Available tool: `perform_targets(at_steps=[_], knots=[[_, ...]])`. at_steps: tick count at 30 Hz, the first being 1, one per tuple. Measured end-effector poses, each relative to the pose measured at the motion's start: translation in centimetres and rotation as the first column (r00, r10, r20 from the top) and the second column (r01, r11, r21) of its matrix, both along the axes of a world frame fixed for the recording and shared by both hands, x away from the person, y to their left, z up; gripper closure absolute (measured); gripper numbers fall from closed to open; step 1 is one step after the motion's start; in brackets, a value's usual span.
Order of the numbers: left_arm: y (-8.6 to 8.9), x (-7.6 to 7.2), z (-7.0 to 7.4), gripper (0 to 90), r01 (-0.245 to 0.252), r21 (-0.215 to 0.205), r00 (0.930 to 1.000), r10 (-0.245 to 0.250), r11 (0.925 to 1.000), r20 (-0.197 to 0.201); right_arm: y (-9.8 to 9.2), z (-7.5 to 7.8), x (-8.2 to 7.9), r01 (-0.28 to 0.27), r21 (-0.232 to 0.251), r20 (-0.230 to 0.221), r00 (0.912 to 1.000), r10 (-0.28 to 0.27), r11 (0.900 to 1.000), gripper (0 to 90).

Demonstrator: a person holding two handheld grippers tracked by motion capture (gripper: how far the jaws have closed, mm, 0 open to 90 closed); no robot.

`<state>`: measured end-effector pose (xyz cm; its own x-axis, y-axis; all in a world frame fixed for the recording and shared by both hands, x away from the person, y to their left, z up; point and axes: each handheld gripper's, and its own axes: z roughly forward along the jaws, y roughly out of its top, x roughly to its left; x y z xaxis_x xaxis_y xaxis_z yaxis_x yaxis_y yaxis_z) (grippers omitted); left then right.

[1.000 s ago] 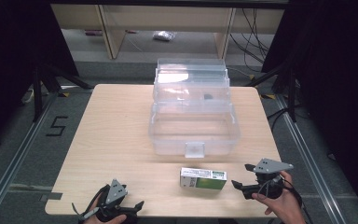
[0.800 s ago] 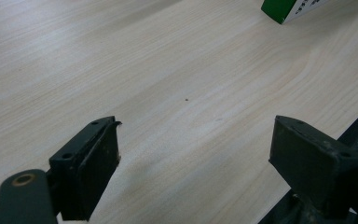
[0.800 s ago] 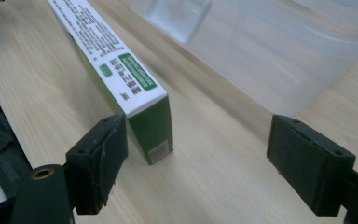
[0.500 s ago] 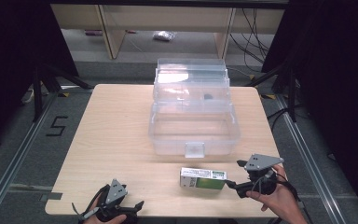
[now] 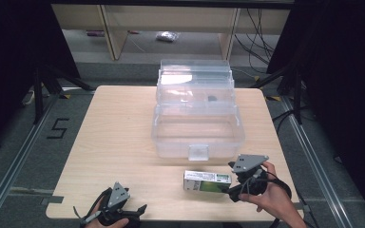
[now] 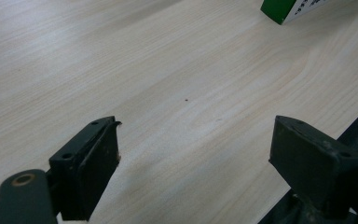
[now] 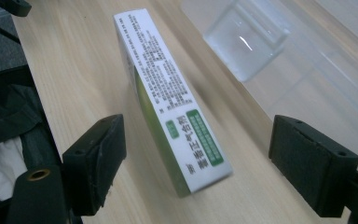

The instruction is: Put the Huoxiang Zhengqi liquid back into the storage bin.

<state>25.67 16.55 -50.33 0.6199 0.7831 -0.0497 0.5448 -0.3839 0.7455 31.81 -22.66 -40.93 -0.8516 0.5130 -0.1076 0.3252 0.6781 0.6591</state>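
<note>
Carton (image 5: pixel 207 182) flat on worktop (image 5: pixel 119 137), just in front of clear open box (image 5: pixel 197 128), right gripper (image 5: pixel 241 186) at its right end.

Seen along right gripper (image 7: pixel 196 154): jaws spread wide, carton end between them, nothing pinched yet. Likely step: closing on carton. Best done by pushing in deeper, centring jaws on both long faces, squeezing gently to avoid crushing thin card, keeping clear of box latch (image 7: pixel 244 39). Left gripper (image 5: pixel 119 209) low at near edge, jaws likewise spread over bare wood, well apart from carton.
</note>
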Motion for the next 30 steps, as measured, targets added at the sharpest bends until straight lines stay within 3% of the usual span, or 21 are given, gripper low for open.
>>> perform_targets(at_steps=[5, 10, 12, 14, 15, 20, 24, 27, 30], knots=[[0.1, 0.0, 0.1, 15.0, 0.009, 0.012, 1.0, -0.009, 0.9999, -0.002, 1.4, -0.1, 0.5, -0.047, -0.05, -0.015, 0.9988, 0.047, 0.998, 19.9], [0.0, 0.0, 0.0, 15.0, -0.001, 0.0, 1.0, 0.001, 1.0, 0.007, 2.3, -0.3, 0.9, -0.059, -0.069, -0.04, 0.9976, 0.056, 0.996, 20.1], [0.1, 0.1, 0.1, 15.0, 0.018, 0.016, 0.9998, -0.018, 0.9997, -0.002, 2.9, -0.3, 1.3, -0.072, -0.088, -0.054, 0.9963, 0.067, 0.994, 20.1], [0.0, 0.0, 0.1, 15.0, 0.003, 0.0, 1.0, -0.003, 1.0, -0.002, 3.1, -0.3, 1.3, -0.058, -0.093, -0.067, 0.9964, 0.052, 0.994, 20.1], [0.0, 0.0, 0.0, 14.9, 0.0, -0.006, 1.0, 0.0, 1.0, 0.008, 3.4, -0.4, 1.6, -0.087, -0.11, -0.066, 0.9946, 0.08, 0.99, 20.1], [0.0, 0.0, 0.0, 15.0, 0.003, -0.007, 0.9999, -0.002, 1.0, 0.01, 4.1, -0.6, 2.0, -0.101, -0.135, -0.062, 0.9937, 0.093, 0.986, 20.2], [0.0, -0.1, 0.0, 15.0, 0.002, -0.002, 1.0, -0.002, 1.0, 0.007, 5.0, -0.8, 2.1, -0.118, -0.171, -0.108, 0.989, 0.101, 0.978, 20.9], [0.0, 0.0, 0.0, 15.0, 0.002, -0.006, 0.9999, -0.002, 1.0, 0.012, 5.5, -1.0, 2.6, -0.149, -0.191, -0.111, 0.9854, 0.129, 0.97, 21.2], [0.0, 0.0, -0.1, 15.0, 0.002, -0.007, 0.9999, -0.002, 1.0, 0.012, 5.7, -1.1, 2.8, -0.143, -0.2, -0.123, 0.9852, 0.12, 0.969, 21.4]])
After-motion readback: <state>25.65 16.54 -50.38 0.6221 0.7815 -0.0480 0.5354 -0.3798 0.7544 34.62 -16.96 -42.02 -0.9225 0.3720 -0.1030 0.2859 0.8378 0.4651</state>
